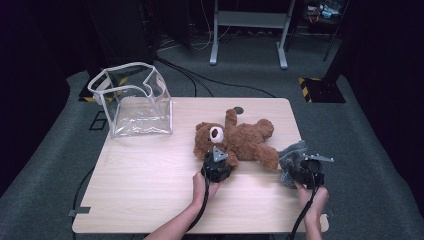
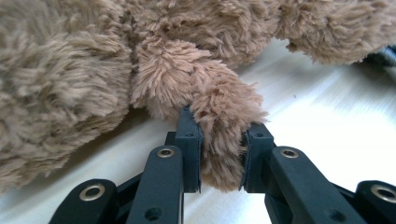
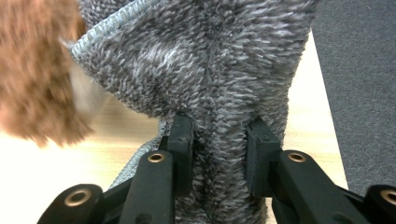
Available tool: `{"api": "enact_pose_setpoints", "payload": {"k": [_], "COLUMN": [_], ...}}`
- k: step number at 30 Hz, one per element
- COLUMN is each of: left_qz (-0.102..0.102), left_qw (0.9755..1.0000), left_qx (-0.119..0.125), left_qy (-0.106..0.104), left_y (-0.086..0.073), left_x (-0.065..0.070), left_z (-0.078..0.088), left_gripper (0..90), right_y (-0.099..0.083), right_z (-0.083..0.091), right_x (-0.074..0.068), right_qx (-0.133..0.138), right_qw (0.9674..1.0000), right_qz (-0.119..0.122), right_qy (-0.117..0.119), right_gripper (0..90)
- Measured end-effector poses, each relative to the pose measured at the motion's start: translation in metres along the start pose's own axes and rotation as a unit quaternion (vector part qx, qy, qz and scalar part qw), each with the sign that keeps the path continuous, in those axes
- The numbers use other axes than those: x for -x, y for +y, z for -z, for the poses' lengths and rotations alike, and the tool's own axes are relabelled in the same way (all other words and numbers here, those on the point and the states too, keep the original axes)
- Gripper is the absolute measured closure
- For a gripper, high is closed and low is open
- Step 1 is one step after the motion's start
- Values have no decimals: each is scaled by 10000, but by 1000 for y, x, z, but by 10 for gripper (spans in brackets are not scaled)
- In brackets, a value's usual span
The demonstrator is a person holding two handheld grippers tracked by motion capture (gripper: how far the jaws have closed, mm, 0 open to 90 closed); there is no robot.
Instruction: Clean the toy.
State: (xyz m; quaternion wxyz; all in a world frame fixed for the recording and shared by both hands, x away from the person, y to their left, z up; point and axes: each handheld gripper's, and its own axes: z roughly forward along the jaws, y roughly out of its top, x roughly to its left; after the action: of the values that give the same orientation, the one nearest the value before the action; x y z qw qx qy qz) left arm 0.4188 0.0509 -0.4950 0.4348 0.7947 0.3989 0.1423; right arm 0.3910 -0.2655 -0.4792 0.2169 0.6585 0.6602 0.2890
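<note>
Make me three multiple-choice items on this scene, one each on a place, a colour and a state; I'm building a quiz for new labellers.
1. Where on the table is the clear bag?
A. far left corner
B. near right corner
C. under the bear

2. What colour is the cloth?
A. red
B. grey
C. white

3. What is the left gripper doing?
A. hanging open above the bag
C. lying flat on the table
B. pinching the bear's paw

Answers:
1 A, the high view shows the bag at the far left corner.
2 B, the right gripper pinches grey pile.
3 B, the paw sits squeezed between its pads.
</note>
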Motion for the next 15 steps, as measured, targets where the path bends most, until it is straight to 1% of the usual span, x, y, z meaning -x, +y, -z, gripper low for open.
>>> {"api": "enact_pose_setpoints", "payload": {"k": [2,4,5,9,10,14,15], "left_qz": [-65,-144,-150,-252,-266,-417,-428], "left_qw": [10000,9999,9998,9994,9993,9985,9983], "left_qx": [60,88,151,226,266,349,385], "left_qy": [28,37,52,11,3,-46,-54], "left_y": [8,14,16,26,29,41,44], "left_x": [-3,-5,-5,-9,-10,-13,-13], "left_z": [4,6,7,10,11,16,18], "left_gripper": [743,750,752,760,761,762,762], "right_y": [0,0,0,0,0,-1,-1], "right_z": [0,0,0,0,0,0,1], "right_x": [0,-1,-2,-1,-1,-3,-3], "right_qx": [0,-4,-14,2,-7,2,23], "right_qw": [10000,10000,10000,10000,10000,10000,10000], "right_qz": [33,-6,-21,13,62,-29,28], "right_qy": [-2,10,0,3,-5,10,14], "right_gripper": [683,683,683,683,683,683,683]}}
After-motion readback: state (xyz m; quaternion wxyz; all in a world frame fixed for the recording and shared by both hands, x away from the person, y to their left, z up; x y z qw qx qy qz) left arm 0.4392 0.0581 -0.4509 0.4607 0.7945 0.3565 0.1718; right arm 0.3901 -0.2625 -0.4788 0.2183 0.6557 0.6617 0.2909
